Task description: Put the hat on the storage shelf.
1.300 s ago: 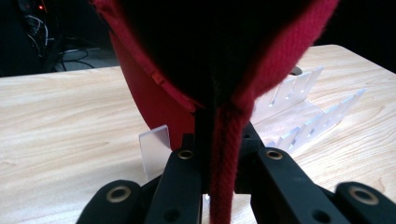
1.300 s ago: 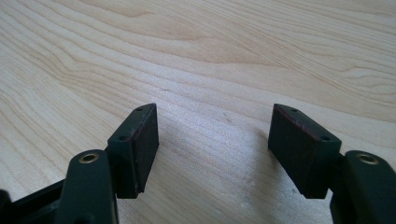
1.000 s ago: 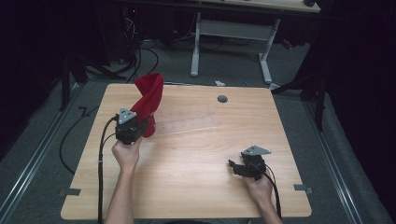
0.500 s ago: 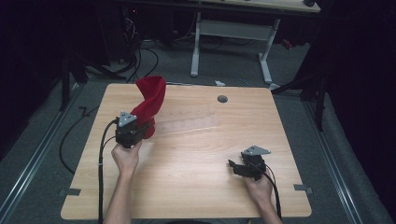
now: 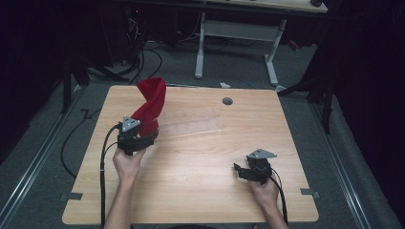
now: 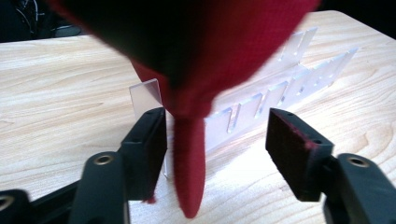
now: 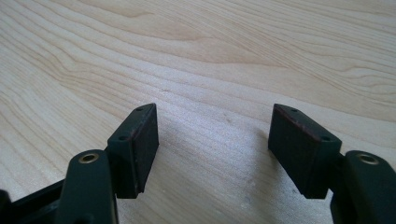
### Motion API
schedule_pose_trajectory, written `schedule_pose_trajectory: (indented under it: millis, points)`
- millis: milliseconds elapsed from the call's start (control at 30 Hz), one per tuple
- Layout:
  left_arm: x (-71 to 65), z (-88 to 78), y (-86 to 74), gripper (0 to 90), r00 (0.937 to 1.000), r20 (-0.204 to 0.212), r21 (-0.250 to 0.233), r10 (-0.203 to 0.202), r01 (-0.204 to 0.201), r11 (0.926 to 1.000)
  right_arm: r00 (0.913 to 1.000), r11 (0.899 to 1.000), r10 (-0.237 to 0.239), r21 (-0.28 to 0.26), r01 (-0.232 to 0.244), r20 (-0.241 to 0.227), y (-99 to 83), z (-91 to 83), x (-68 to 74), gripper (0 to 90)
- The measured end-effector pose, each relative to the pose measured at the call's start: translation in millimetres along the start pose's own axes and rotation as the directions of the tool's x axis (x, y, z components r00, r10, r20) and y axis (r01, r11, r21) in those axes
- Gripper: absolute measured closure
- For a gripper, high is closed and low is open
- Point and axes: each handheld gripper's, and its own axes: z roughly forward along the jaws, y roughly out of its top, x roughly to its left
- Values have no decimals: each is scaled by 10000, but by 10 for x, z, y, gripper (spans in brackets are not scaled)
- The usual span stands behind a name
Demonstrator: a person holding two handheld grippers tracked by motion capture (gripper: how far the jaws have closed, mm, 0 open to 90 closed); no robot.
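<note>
The left gripper (image 5: 143, 131), over the worktop's (image 5: 200, 162) left half, has just been opening its fingers (image 6: 144, 140); the right gripper (image 5: 241, 171) rests near its right front, fingers apart.

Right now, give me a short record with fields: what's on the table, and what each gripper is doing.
surface: wooden table
cloth: red cloth draped over the end of a clear slotted rack
left gripper: jaws have just been opening; a cloth tail hangs between the fingers, lying by one pad, clear of the other
right gripper: open, nothing between the fingers, low over bare wood
table hole: dark round grommet near the far edge
</note>
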Motion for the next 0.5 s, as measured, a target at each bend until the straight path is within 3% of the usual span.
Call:
schedule_pose_trajectory:
  millis: [500]
  points:
    - [48,-323,-11,351,9998,-174,-173,-118,115,9998,10000,10000,1,-2,-1,2,0,0,0,335]
